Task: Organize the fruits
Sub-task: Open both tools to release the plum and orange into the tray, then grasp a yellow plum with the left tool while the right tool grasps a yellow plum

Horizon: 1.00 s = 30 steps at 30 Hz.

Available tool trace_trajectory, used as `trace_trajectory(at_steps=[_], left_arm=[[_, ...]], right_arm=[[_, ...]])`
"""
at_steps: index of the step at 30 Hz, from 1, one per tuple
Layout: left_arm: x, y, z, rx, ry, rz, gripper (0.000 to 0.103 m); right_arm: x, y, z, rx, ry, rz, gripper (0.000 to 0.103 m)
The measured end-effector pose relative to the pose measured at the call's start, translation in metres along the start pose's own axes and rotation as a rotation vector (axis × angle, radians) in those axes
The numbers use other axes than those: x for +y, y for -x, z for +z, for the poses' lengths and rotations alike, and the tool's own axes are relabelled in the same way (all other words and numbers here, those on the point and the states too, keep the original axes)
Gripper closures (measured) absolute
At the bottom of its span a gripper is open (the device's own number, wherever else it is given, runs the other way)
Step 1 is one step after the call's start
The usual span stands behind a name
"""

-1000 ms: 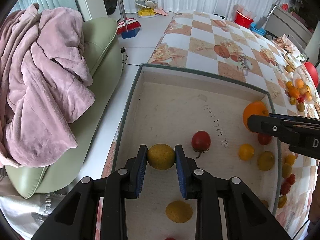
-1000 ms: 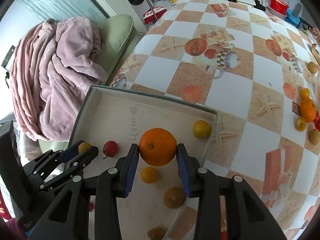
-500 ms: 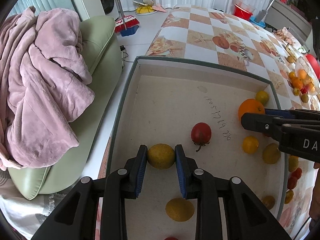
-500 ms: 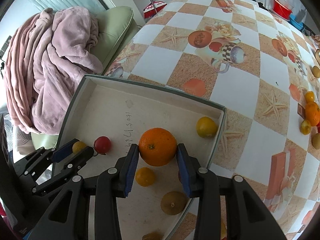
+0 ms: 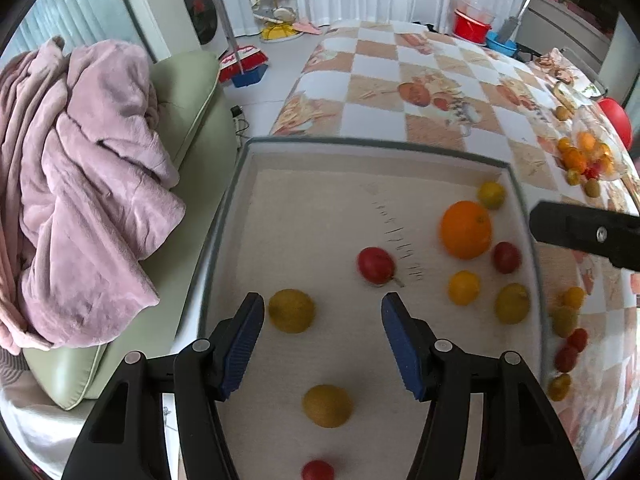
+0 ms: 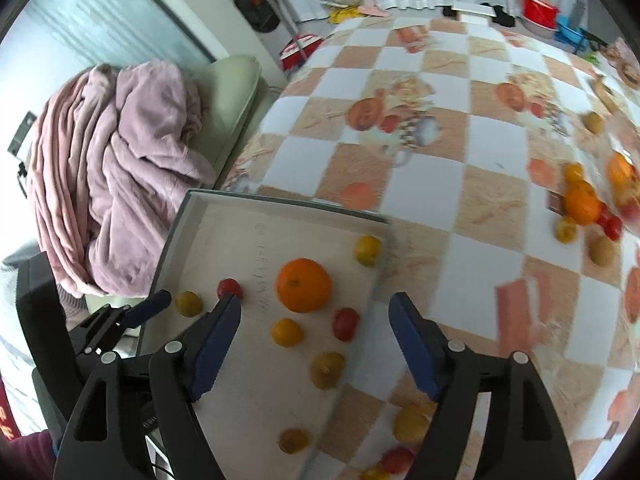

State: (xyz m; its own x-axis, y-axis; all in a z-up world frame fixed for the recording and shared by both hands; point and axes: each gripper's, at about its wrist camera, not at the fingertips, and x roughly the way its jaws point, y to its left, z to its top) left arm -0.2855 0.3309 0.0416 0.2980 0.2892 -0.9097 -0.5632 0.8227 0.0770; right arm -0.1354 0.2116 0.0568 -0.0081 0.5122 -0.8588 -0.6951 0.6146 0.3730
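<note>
Your left gripper [image 5: 322, 312] hangs over the shallow grey-rimmed box [image 5: 360, 145] with its jaws opening. The yellow-green fruit [image 5: 291, 310] lies on the box floor just inside the left pad, and nothing presses on it from the other side.

Your right gripper [image 6: 316, 322] is also opening, with nothing clamped. The big orange [image 6: 304, 285] sits on the box floor ahead of the pads, its stem dimple facing up and toward you. It is round, so no long axis shows.

A line of handwritten digits [image 5: 394, 242] runs across the box floor, too blurred to read.

Beside that writing lies a red fruit [image 5: 375, 265] with a short stem pointing toward the near right. Around the orange are a small yellow fruit [image 5: 491, 195] in the far right corner, a dark red one [image 5: 506, 257], and two yellow ones [image 5: 463, 287] nearer you. Another yellow-green fruit [image 5: 327, 405] rests between your left gripper's arms.

More small fruits [image 6: 582, 204] lie loose on the checked counter [image 6: 420, 184] to the right of the box.
</note>
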Motion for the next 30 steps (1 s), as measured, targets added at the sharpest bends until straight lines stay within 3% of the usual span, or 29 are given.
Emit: trace_trajectory(at_steps=[9,16,23,30], left_arm=[[-0.051,0.023,0.015,-0.026,-0.083,-0.068,0.040],[-0.102,0.031,0.029,-0.035,-0.141,-0.144,0.040],[-0.154,0.027,0.030,-0.024,-0.218,-0.184,0.040],[-0.182,0.019,0.013,0.022,-0.271,-0.210,0.040]], right_arm=[[-0.072,0.030,-0.038,-0.002,-0.121,-0.134,0.023],[-0.136,0.043,-0.043,-0.023,-0.233,-0.251,0.023],[-0.168,0.044,-0.038,-0.033,-0.240,-0.286,0.023],[-0.187,0.046,-0.029,-0.045,-0.231,-0.282,0.023]])
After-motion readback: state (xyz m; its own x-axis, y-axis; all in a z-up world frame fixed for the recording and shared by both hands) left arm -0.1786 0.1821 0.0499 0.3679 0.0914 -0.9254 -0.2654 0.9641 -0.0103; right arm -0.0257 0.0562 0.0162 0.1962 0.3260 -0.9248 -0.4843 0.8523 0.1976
